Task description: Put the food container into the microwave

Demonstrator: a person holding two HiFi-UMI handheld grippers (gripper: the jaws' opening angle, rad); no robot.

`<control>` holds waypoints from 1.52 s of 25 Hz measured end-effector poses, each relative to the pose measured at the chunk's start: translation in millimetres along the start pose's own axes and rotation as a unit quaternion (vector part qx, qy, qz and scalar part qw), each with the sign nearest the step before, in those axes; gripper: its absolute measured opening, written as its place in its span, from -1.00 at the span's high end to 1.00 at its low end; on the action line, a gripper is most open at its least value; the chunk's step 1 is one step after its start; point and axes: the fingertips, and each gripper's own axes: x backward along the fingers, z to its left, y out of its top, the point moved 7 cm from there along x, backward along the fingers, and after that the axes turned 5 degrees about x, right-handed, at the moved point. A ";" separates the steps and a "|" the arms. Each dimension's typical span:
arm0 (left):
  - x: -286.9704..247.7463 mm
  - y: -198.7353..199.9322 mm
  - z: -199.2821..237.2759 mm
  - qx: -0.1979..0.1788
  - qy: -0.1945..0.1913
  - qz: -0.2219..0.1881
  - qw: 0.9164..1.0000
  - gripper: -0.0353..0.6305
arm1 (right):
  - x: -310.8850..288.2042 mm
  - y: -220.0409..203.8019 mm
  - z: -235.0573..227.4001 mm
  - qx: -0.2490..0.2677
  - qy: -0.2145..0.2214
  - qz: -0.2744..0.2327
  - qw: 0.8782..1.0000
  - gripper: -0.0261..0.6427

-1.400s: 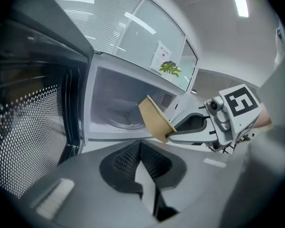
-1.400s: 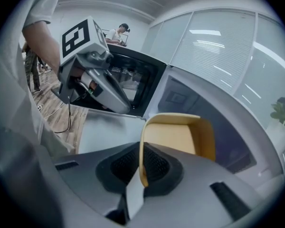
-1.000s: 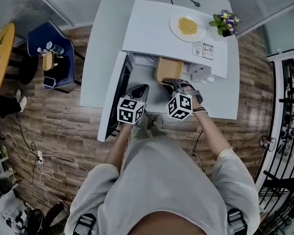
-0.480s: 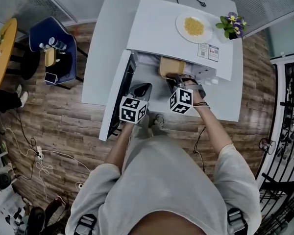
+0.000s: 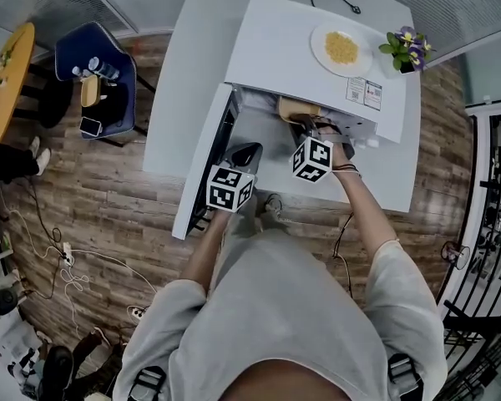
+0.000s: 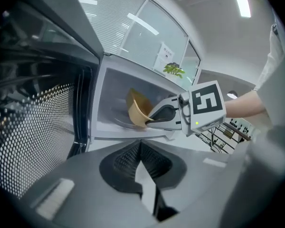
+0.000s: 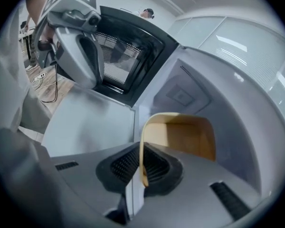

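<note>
The food container (image 5: pixel 294 107), a tan open tub, is inside the mouth of the microwave (image 5: pixel 267 48), tilted with its opening turned sideways. The right claw (image 5: pixel 304 124) is clamped on its side wall: in the right gripper view the thin rim runs down between the two dark pads of the right claw (image 7: pixel 140 167), and the rest of the food container (image 7: pixel 180 134) stands beyond them in the pale cavity. There is free room above the container and to both sides. The door (image 5: pixel 202 170) is swung wide to the left, its meshed window clear of both grippers.

The left claw (image 5: pixel 244 153) hovers in front of the opening beside the door, its jaws together with nothing between them. The left gripper view looks past the left claw (image 6: pixel 140 163) and shows what the head view hides under the microwave's top: the food container (image 6: pixel 137 109) is well in past the sill, with the right claw (image 6: pixel 161 115) reaching in from the right.

The microwave stands on a white table (image 5: pixel 184 82). On its top are a plate (image 5: pixel 342 48) of yellow food and a small flowering plant (image 5: pixel 407 48). Around the table lies a wooden floor (image 5: pixel 92 215), with a blue chair (image 5: pixel 96 82) off to the left.
</note>
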 end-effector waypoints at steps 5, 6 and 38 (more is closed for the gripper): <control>0.5 -0.7 0.1 0.001 -0.003 0.001 1.000 0.86 | -8.1 -1.1 -10.6 -0.003 -0.013 0.007 1.000 0.86; 0.3 -0.8 -0.2 0.000 -0.004 0.002 1.000 0.86 | -9.6 -1.3 -12.5 -0.004 -0.014 0.008 1.000 0.86; 1.4 -5.0 4.6 0.001 -0.002 0.012 1.000 0.86 | -52.8 -4.5 -39.1 -0.004 -0.041 0.036 0.999 0.86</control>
